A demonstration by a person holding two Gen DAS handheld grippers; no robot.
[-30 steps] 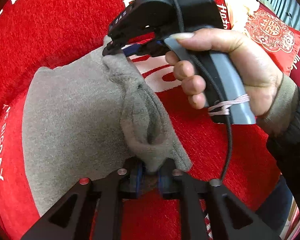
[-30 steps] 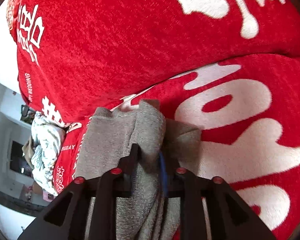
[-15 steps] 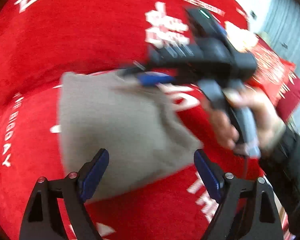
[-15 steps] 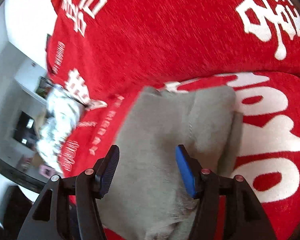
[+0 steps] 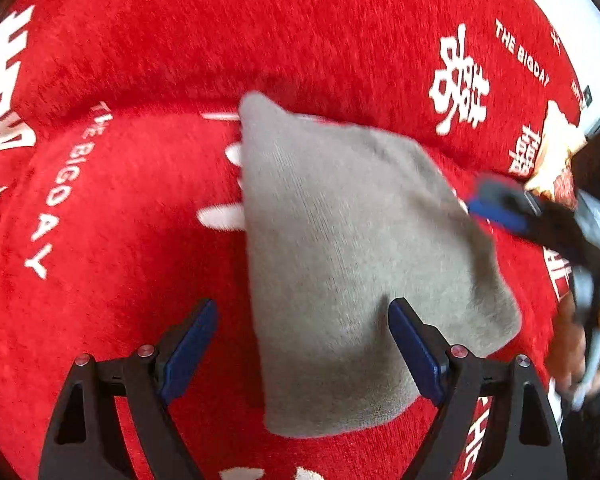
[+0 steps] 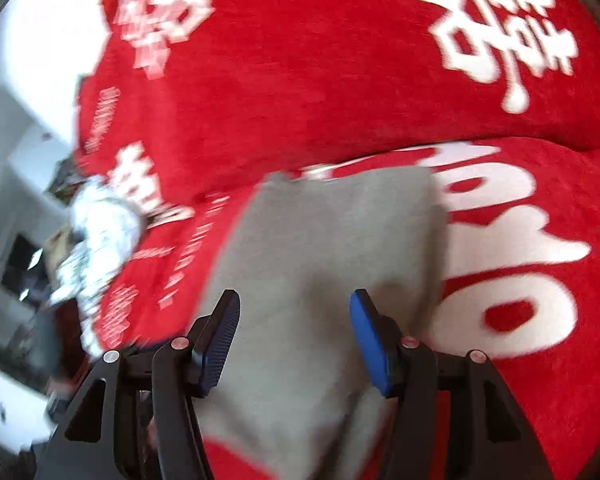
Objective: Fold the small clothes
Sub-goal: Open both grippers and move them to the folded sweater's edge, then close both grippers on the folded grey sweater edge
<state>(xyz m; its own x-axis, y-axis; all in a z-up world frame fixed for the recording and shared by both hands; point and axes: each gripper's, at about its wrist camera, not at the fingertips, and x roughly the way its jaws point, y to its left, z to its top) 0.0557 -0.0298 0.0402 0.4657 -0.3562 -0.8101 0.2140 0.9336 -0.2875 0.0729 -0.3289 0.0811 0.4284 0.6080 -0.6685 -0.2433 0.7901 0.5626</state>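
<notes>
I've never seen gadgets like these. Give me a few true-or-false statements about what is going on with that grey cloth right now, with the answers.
1. The grey garment lies folded on a red blanket with white lettering. True.
2. The left gripper is clamped on the garment. False: its jaws stand wide open, having just been opening, with nothing pinched between them.
3. The right gripper is open above the garment. True.
4. The garment is blue denim. False: it is plain grey knit fabric.
5. The right gripper also shows at the right edge of the left wrist view. True.
</notes>
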